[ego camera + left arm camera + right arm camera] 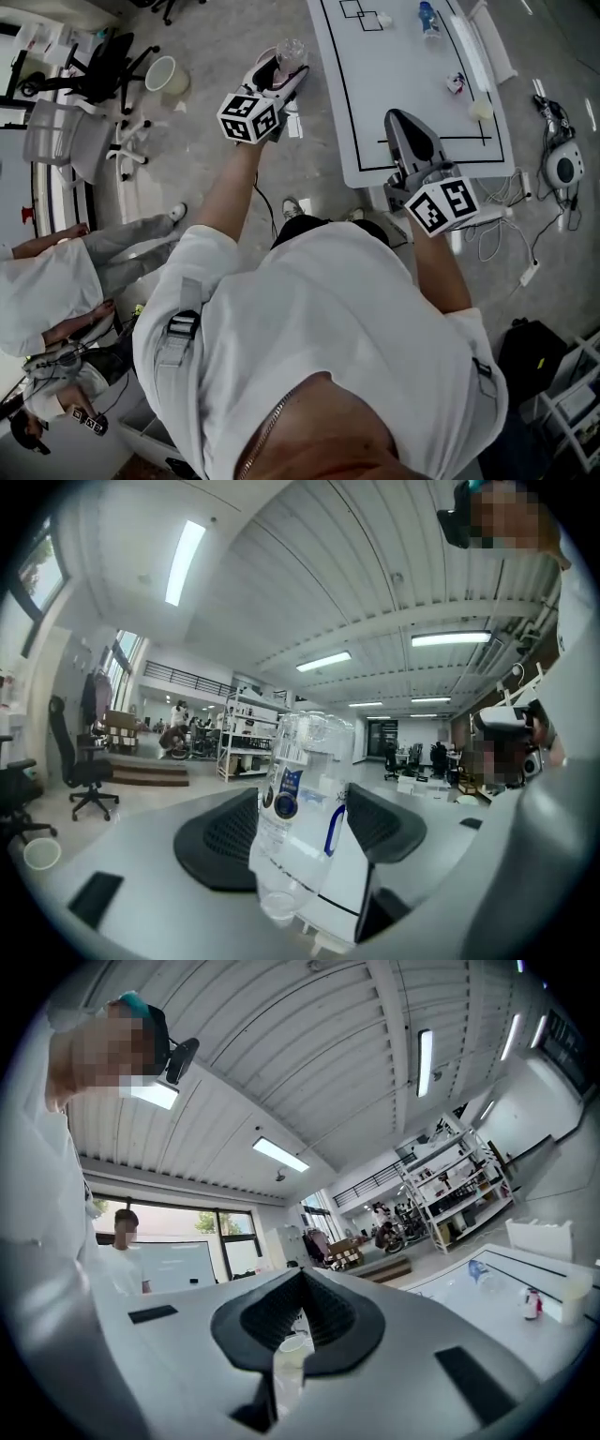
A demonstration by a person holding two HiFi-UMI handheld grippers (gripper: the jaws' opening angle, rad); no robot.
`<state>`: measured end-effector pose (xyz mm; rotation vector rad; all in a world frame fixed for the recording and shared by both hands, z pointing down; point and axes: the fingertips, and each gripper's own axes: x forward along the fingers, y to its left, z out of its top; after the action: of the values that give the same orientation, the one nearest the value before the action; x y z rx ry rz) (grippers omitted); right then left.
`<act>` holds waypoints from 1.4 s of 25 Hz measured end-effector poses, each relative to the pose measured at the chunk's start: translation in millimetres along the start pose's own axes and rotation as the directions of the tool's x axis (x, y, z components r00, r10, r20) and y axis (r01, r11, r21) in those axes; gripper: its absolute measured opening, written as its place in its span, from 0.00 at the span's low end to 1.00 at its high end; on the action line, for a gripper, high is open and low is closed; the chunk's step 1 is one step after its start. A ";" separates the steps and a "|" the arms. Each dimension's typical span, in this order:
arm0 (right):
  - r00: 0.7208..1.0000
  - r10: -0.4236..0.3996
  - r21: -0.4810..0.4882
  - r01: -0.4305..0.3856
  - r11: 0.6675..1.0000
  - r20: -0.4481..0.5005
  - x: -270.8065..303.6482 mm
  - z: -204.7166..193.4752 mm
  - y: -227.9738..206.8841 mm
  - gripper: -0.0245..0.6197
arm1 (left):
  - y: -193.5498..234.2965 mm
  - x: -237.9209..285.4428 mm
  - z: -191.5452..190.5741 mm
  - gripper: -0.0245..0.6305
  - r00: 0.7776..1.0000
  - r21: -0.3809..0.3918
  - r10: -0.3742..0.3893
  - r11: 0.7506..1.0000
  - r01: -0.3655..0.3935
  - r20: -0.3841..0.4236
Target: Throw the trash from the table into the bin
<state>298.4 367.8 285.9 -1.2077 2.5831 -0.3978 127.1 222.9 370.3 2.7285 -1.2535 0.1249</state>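
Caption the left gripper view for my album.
Left claw gripping a clear plastic bottle before distant shelves.

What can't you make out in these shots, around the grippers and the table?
Right gripper view: pale strip under the shut right gripper, too blurred to name or to call held.
Head view: small item on the table, too small to identify.
Head view: bin inside, too small.
Left gripper view: bottle label print, blurred.
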 end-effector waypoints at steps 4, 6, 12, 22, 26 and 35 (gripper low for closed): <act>0.998 0.060 0.010 -0.060 0.998 -0.037 40.6 -22.2 31.9 0.03 | 36.0 -33.2 -0.2 0.51 0.999 -0.029 0.044 0.999 -0.043 0.030; 0.996 0.070 0.018 -0.069 0.997 -0.058 62.6 -35.4 45.8 0.03 | 57.1 -52.8 -1.8 0.51 0.997 -0.045 0.065 0.997 -0.063 0.039; 0.992 0.073 0.029 -0.071 0.997 -0.102 136.2 -74.9 89.1 0.03 | 128.1 -114.3 -9.4 0.51 0.993 -0.082 0.104 0.992 -0.099 0.055; 0.985 0.075 0.030 -0.071 0.997 -0.157 262.5 -138.9 151.3 0.03 | 242.8 -201.8 -22.4 0.51 0.986 -0.128 0.155 0.981 -0.147 0.053; 0.980 0.077 0.025 -0.073 0.997 -0.183 299.8 -151.8 154.3 0.03 | 268.7 -216.4 -28.3 0.51 0.984 -0.147 0.175 0.975 -0.166 0.046; 0.970 0.055 0.025 -0.050 0.998 -0.238 376.8 -192.7 83.9 0.03 | 322.4 -177.8 -58.8 0.51 0.977 -0.178 0.215 0.961 -0.213 -0.008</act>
<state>-61.1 153.2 390.4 -1.1451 2.7988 -0.5890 -234.5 157.5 433.6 2.4426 -1.4840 0.0178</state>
